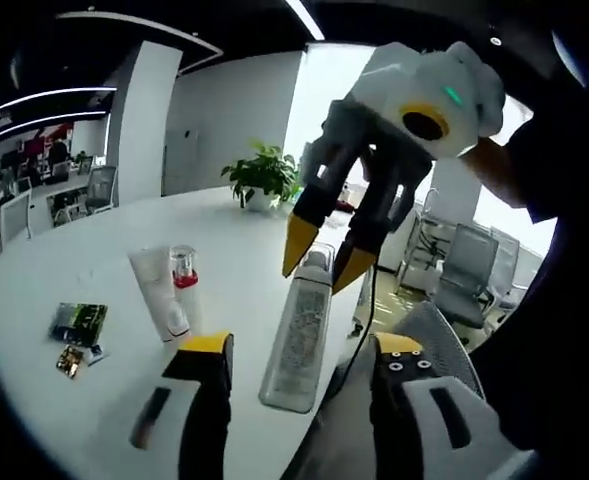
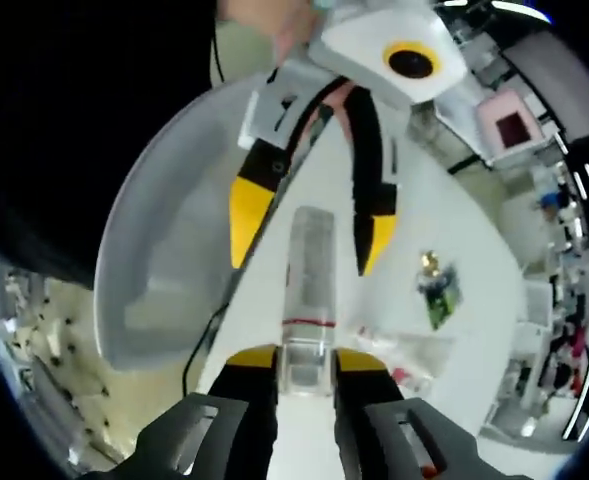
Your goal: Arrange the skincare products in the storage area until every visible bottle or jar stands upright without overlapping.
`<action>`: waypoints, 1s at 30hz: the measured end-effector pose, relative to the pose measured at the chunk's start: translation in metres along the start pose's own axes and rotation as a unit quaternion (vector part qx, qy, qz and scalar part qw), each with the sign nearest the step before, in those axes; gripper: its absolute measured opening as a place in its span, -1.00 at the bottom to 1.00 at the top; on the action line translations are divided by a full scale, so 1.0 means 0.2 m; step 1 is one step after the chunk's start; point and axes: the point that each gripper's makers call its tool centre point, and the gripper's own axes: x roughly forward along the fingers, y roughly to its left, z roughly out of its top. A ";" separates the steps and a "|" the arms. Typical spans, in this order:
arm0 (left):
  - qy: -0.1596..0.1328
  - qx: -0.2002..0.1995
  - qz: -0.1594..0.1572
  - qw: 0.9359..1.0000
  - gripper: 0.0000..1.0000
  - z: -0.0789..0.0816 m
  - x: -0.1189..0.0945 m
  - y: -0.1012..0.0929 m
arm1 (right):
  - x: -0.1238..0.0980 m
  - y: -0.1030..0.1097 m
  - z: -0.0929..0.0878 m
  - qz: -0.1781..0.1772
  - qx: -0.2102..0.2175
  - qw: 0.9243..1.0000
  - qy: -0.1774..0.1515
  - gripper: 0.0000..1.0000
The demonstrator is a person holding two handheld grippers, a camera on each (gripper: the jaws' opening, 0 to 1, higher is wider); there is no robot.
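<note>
Right gripper point(image 2: 304, 365) held a clear bottle point(image 1: 299, 335) by its cap end, yellow-tipped fingers point(image 2: 251, 357) closed on either side of the cap. In the left gripper view that gripper point(image 1: 324, 262) reached in from above, its fingers pinching the top of the bottle, and the bottle hung tilted over the edge of the white tabletop point(image 1: 84, 265), its base toward the camera.

Left gripper point(image 1: 299, 350) waited below, fingers point(image 1: 206, 345) spread wide, one to each side of the bottle's lower end, not touching it. From the right gripper view the same gripper point(image 2: 309, 235) faced the far end of the bottle point(image 2: 311, 275), fingers apart on both sides.

Further back on the tabletop lay a white tube point(image 1: 161, 290) on its side, and just beside it a small bottle with a red band point(image 1: 183, 272) stood upright. A green packet point(image 1: 80, 323) lay flat well to one side, with a smaller shiny packet point(image 1: 71, 360) touching its near corner. A potted plant point(image 1: 264, 178) stood at the far rim. Grey office chairs point(image 1: 466, 270) stood beyond the tabletop's edge.
</note>
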 end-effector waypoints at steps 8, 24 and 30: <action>-0.010 0.048 0.018 0.999 -0.44 0.06 -0.02 0.03 | -0.02 -0.04 0.04 -0.008 -0.006 1.000 -0.011 -0.77; -0.095 -0.037 -0.004 0.995 -0.46 0.18 -0.06 0.08 | -0.07 -0.15 0.04 -0.044 -0.011 0.998 -0.036 -0.70; -0.149 -0.075 -0.020 0.986 -0.47 0.27 -0.13 0.09 | -0.15 -0.21 0.12 -0.068 0.091 0.981 -0.156 -0.50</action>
